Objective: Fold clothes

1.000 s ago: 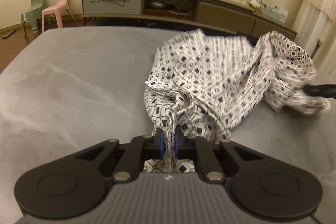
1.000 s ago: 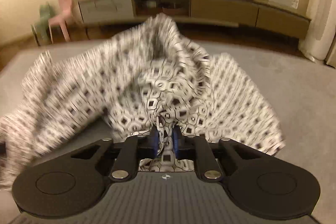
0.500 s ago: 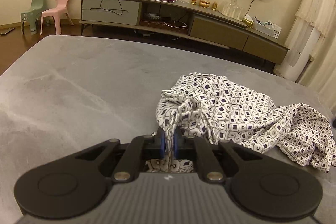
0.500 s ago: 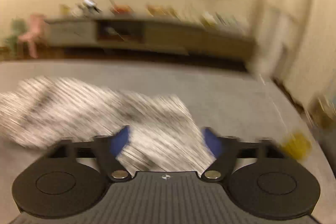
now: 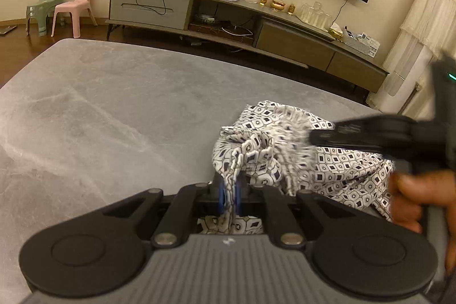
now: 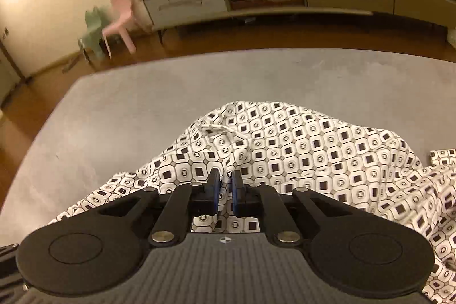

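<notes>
A white garment with a black square print [image 5: 287, 150] lies crumpled on the grey table [image 5: 114, 110]. My left gripper [image 5: 230, 191] is shut on a bunched fold of it near the table's front. The right gripper's black body shows in the left wrist view [image 5: 379, 136], over the garment's right part, with a hand on its handle. In the right wrist view the garment [image 6: 299, 144] spreads under my right gripper [image 6: 224, 184], whose blue pads stand close together with a pinch of cloth between them.
A long grey TV cabinet [image 5: 228, 19] with small items stands against the far wall. A pink chair [image 5: 75, 4] and a green chair [image 5: 42, 6] stand at far left. A white curtain [image 5: 424, 19] hangs at right. Wooden floor lies beyond the table's far edge.
The right gripper let go of the garment, swung away to the right, then came back over it and closed on a new fold. The garment dropped onto the table. The left gripper kept its hold.
</notes>
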Available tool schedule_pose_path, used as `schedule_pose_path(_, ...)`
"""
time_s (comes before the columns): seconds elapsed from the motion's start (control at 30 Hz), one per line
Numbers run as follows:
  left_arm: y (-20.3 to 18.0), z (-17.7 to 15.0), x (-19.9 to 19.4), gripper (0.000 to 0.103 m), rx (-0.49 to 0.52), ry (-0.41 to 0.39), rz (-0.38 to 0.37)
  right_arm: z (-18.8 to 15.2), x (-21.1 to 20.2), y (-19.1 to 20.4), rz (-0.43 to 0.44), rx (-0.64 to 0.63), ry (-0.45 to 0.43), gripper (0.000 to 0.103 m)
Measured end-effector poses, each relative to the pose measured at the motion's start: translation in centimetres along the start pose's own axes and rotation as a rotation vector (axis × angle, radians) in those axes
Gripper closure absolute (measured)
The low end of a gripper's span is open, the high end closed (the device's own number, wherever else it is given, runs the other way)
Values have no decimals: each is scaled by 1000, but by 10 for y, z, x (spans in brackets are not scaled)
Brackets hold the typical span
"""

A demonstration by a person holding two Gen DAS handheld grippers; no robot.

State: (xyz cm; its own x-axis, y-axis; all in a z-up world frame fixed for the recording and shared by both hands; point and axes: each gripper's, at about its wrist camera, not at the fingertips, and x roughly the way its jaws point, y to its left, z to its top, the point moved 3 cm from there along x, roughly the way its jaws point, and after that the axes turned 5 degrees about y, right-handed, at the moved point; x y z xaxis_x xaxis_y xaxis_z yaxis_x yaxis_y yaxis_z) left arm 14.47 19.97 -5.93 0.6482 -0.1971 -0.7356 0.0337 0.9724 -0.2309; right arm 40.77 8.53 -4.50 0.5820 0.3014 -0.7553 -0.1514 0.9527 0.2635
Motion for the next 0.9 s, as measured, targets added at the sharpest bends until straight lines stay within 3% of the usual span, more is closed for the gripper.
schedule_pose_path(0.17,2,0,-5,96,-17,-9,4,-37,-88,-14,-25,24,-212,103)
schedule_pose_path(0.27,2,-2,-10,96,-38,-18,11,-73,-120,-30,-23,39,-227,103)
schedule_pose_path(0.37,3,-4,-15,96,-59,-27,17,-80,-117,-35,-35,45,-203,101)
schedule_pose_path(0.4,3,-5,-17,96,-66,-30,20,-74,-113,-30,-30,34,-200,96)
schedule_pose_path(0.43,3,-6,-19,96,-73,-32,22,-68,-109,-23,-21,23,-204,69)
schedule_pose_path(0.47,3,-6,-20,96,-80,-35,24,-61,-105,-14,-13,13,-211,30)
schedule_pose_path(0.5,3,-7,-22,97,-87,-38,27,-55,-100,-6,-5,4,-219,14)
schedule_pose_path(0.53,3,-7,-23,97,-94,-41,28,-47,-88,4,-14,-16,-219,7)
schedule_pose_path(0.57,8,-6,-24,97,-102,-40,24,-38,-74,14,-28,-39,-216,7)
schedule_pose_path(0.63,17,-4,-25,97,-116,-39,17,-23,-38,31,-26,-68,-151,11)
schedule_pose_path(0.67,22,-3,-25,97,-124,-38,14,-19,-23,36,-10,-72,-104,26)
schedule_pose_path(0.7,29,-1,-25,97,-139,-36,11,-18,-8,39,9,-72,-54,46)
schedule_pose_path(0.73,37,1,-25,97,-153,-34,9,-16,6,43,29,-72,-3,100)
schedule_pose_path(0.77,44,2,-24,97,-170,-32,6,-16,9,44,32,-69,3,103)
schedule_pose_path(0.9,71,13,-35,97,-254,-56,-9,-32,-62,37,145,-8,-177,103)
